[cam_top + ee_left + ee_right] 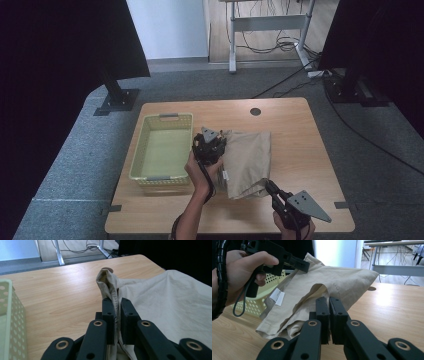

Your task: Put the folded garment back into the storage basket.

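Beige folded cloth garment [248, 161], mid-table beside pale-yellow perforated plastic basket [162, 147]: pinched by left gripper [116, 305] and, seemingly, right gripper [328, 303].

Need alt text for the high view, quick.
Two hand-held tongs grip a folded beige cloth on a wooden table: left tongs at its far-left corner, right tongs at its near edge. A yellow-green basket sits left.

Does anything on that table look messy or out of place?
Only the beige cloth: it lies rumpled beside the yellow basket, each claw, left and right, pinching an edge. Nothing looks spilled or broken.
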`<state>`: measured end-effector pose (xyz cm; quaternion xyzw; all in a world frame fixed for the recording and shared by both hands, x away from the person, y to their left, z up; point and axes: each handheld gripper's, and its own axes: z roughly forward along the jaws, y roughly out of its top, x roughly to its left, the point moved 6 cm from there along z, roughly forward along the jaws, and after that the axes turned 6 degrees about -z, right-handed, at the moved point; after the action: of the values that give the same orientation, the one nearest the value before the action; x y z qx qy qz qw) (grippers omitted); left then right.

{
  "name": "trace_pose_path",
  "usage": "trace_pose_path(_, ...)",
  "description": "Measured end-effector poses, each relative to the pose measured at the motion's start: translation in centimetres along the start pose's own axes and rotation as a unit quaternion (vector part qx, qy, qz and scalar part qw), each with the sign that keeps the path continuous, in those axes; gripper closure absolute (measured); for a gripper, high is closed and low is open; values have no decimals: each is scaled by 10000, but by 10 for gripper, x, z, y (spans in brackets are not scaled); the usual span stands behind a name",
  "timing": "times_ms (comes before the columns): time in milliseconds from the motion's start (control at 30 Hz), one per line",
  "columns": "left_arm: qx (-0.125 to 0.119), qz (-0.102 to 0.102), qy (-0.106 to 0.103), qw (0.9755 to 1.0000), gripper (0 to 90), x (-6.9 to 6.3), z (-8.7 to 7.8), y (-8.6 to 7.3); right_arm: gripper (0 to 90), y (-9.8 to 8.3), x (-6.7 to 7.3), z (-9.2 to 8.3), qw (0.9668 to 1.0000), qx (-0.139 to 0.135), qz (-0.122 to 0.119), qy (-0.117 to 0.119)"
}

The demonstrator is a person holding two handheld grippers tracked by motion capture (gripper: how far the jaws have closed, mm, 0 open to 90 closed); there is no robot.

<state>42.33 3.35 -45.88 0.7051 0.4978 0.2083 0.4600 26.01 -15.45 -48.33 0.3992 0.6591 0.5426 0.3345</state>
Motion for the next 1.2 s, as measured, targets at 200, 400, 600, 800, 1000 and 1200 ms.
trace_pose_path(200, -32, 1, 9, 10000, 833, 0, -2, 2, 866, 4, 1, 0, 10000, -85, -9, -39)
trace_pose_path(400, -90, 15, 10, 10000, 833, 1, -7, 5, 866, 8, 4, -2, 9998, -162, -29, -64)
trace_pose_path(600, -107, 1, 22, 9999, 833, 3, -8, 6, 866, 9, 4, -1, 9998, -191, -26, -73)
trace_pose_path(800, -142, -5, 37, 9999, 833, 5, -11, 9, 866, 12, 7, 1, 9997, -225, -26, -65)
trace_pose_path(1000, -191, -21, 30, 9998, 833, 7, -15, 12, 866, 15, 8, 3, 9997, -254, -38, -48)
trace_pose_path(1200, -197, -1, 63, 9998, 833, 9, -18, 15, 866, 16, 9, 3, 9996, -260, -49, -37)
